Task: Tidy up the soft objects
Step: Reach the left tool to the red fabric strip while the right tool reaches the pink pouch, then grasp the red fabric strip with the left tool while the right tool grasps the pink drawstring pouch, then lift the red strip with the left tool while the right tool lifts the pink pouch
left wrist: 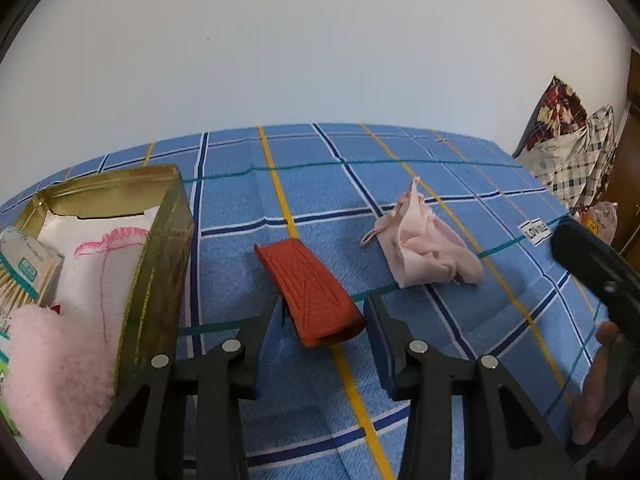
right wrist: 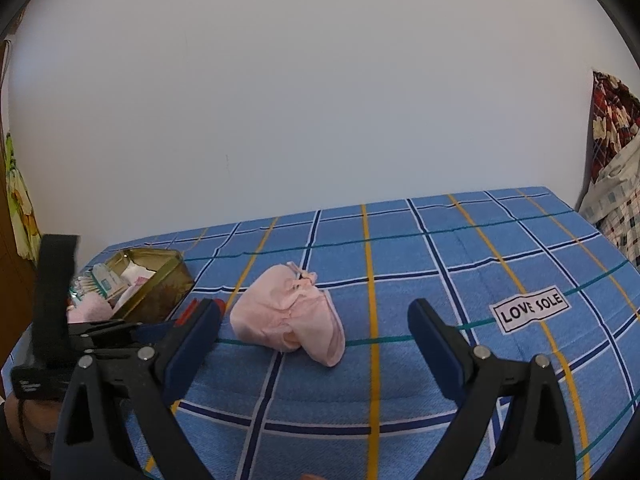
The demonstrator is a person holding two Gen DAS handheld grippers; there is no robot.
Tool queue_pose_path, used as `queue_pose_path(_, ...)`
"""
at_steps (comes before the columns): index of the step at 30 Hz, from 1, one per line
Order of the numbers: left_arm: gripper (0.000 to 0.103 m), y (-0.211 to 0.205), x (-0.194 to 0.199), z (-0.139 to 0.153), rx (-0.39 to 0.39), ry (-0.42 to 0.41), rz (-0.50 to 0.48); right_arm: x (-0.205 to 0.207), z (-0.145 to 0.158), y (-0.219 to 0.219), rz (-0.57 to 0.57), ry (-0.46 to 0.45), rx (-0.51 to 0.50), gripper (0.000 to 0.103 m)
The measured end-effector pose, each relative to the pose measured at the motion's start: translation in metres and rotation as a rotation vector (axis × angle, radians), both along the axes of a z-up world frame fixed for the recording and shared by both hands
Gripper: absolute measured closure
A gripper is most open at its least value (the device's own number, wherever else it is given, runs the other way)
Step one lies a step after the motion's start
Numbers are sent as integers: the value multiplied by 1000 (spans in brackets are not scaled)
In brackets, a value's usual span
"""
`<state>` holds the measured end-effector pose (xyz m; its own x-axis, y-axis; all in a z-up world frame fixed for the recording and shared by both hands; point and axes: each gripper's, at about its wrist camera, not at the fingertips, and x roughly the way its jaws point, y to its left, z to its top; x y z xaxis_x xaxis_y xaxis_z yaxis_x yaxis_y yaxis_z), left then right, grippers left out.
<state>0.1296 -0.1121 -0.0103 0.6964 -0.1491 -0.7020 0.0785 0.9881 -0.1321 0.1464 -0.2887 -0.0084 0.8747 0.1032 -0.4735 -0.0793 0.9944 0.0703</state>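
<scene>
A folded red cloth (left wrist: 310, 290) lies on the blue plaid bedsheet (left wrist: 400, 216), its near end between the fingers of my left gripper (left wrist: 320, 316), which is open around it. A crumpled pale pink cloth (left wrist: 426, 250) lies to its right; in the right wrist view the pink cloth (right wrist: 290, 316) sits ahead of my right gripper (right wrist: 316, 320), which is wide open and empty. A gold tin box (left wrist: 160, 240) at the left holds a fluffy pink item (left wrist: 52, 372), a white cloth with pink stitching (left wrist: 104, 256) and a pack of cotton swabs (left wrist: 20, 272).
The tin box also shows at the left in the right wrist view (right wrist: 160, 284). A "LOVE SOLE" label (right wrist: 530, 310) is on the sheet at the right. Pillows and plaid bedding (left wrist: 572, 160) are piled at the far right. A white wall runs behind the bed.
</scene>
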Motion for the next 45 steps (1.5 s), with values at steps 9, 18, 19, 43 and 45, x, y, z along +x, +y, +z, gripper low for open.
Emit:
queue_pose_path(9,62,4,-18,10,15,-80,34,46,-7,24,5,125,-54,7)
queue_pose_path(18,63,2,-18,11,13,-80,30,89,-36,37,10,274,-73,16)
queue_pose_path(19,63,2,-19,11,12,-82,31,92,-37,40,13,288,-78,18)
queue_pose_path(43,68,-7,-54,26,79,-258,62,31,-9,29,49,68,-29,94)
queue_pose_path(45,72,-6,-58,28,75,-273,65,25,-5,31,46,40,-29,94)
